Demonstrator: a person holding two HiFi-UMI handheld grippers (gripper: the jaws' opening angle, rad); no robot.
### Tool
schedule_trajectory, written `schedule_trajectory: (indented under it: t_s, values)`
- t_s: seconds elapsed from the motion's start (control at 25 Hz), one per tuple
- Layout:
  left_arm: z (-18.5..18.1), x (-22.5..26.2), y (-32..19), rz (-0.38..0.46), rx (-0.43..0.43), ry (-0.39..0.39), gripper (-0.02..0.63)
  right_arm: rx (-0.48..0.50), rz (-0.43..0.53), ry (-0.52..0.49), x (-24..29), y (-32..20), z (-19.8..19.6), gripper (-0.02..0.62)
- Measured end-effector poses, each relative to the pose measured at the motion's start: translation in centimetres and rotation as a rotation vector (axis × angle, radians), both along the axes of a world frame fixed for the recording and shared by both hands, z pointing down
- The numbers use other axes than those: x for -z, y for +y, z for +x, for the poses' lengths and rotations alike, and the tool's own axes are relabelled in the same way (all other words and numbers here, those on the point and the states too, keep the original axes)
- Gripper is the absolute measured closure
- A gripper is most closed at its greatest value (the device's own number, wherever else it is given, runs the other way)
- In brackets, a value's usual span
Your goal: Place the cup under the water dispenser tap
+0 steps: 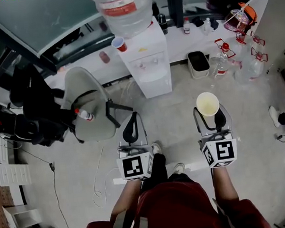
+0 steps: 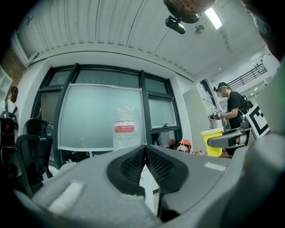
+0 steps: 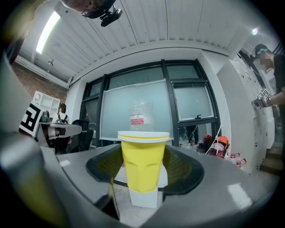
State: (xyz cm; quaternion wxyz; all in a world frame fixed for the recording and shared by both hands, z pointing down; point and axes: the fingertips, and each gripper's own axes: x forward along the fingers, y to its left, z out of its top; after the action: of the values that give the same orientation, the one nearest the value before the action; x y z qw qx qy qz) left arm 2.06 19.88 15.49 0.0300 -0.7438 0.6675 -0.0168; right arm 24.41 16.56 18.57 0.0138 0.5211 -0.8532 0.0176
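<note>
Yellow and thin-walled, the cup (image 3: pixel 143 160) stands upright between the jaws of the right gripper (image 1: pixel 209 113), which are clamped on its sides, well short of the water dispenser (image 1: pixel 151 74) ahead. The left gripper (image 2: pixel 144 153) beside it has its jaws together on nothing. From where I stand, the squeeze worries me: the wall looks creased, and more pressure could buckle it. Under the taps the space seems tight; a clipped rim could tip the cup.
</note>
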Motion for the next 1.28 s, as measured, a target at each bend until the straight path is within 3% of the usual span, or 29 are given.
schedule_trajectory:
  t_s: [0.32,0.68,0.84,1.0,1.28]
  values:
    - [-2.8,-1.7,-5.5,0.007,0.002,0.017,0.600,0.011,-0.009,0.034,-1.4,-5.3,-3.4,0.318]
    - [-8.9,-3.8,-13.6,-0.017,-0.010,0.043,0.600,0.025,-0.052,0.080,-2.9,-13.3,-10.3,0.318]
    - [-11.4,-5.9,-16.6,-0.047,-0.012,0.066,0.600,0.033,-0.137,0.133,-5.0,-15.7,-13.3,0.318]
    - [-13.3,-8.1,-19.6,-0.068,-0.025,0.071,0.600,0.049,-0.117,0.121,-6.0,-18.8,-16.6,0.318]
    - [-16.3,-13.5,-23.1,-0.137,-0.053,0.087,0.600,0.051,-0.193,0.158,-12.1,-22.0,-20.8,0.318]
